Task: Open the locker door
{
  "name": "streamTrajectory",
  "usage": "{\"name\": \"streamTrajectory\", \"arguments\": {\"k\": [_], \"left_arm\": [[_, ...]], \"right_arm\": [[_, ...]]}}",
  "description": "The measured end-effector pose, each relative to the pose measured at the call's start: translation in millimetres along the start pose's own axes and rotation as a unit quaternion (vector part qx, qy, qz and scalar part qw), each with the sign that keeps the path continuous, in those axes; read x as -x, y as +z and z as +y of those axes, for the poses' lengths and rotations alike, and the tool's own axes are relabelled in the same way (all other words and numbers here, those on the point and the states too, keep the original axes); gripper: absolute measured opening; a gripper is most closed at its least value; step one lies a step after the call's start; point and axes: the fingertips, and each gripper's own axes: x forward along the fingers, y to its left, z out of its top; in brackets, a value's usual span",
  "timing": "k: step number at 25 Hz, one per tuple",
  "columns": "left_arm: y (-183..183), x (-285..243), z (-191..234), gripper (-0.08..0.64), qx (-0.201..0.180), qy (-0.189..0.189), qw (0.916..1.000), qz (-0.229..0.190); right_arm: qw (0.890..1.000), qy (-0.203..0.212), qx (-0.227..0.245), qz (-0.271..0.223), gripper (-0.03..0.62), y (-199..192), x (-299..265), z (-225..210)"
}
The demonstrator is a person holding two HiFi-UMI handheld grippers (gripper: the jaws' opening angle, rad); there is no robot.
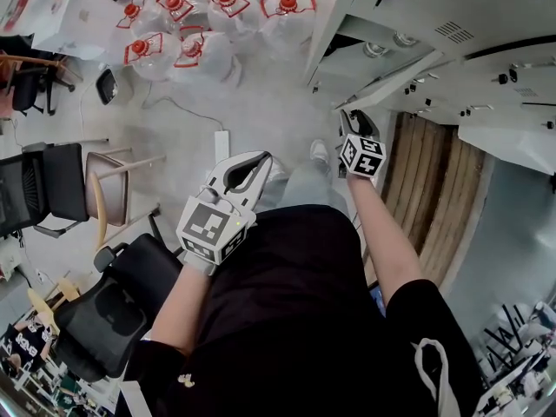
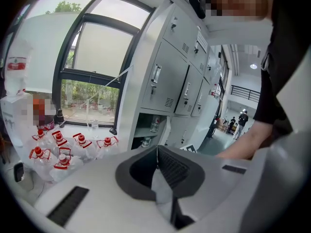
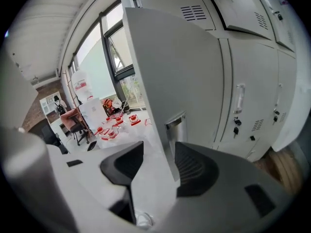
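Observation:
The grey locker door [image 3: 175,67] stands swung open, edge-on in the right gripper view, with a metal pull handle [image 3: 176,126] on its edge. My right gripper [image 3: 160,161] is open. The door's edge runs between its dark pads, which do not press on it. In the head view the right gripper [image 1: 358,122] reaches up to the door [image 1: 391,75] by the locker bank [image 1: 486,16]. My left gripper [image 1: 252,165] is shut on nothing and held low by the person's waist. Its jaw tips meet in the left gripper view [image 2: 156,152].
Several water jugs with red caps [image 1: 187,24] stand on the floor by the window. Office chairs [image 1: 52,189] [image 1: 113,307] are at the left. A power strip [image 1: 221,146] lies on the floor. A wooden platform [image 1: 430,189] runs under the lockers. An open compartment [image 2: 148,127] holds bottles.

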Motion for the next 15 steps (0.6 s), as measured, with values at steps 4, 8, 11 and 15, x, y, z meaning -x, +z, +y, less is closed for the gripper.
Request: {"name": "streamTrajectory", "arguments": {"k": [4,8,11,15], "left_arm": [[0,6,3,0.023,0.002,0.008,1.0000,-0.005],[0,4,2,0.023,0.001,0.003,1.0000,-0.007],[4,-1,-4,0.023,-0.006,-0.008,0.9999,-0.009],[17,-18,-23,0.023,-0.020,-0.026,0.9994,-0.013]], "right_arm": [[0.998,-0.052,-0.019,0.000,0.197,7,-2,-15],[0.998,-0.052,-0.025,0.007,0.199,7,3,-21],[0.999,-0.047,-0.016,0.011,0.199,0,15,-27],[0.999,-0.042,-0.005,0.021,0.199,-14,39,-45]]}}
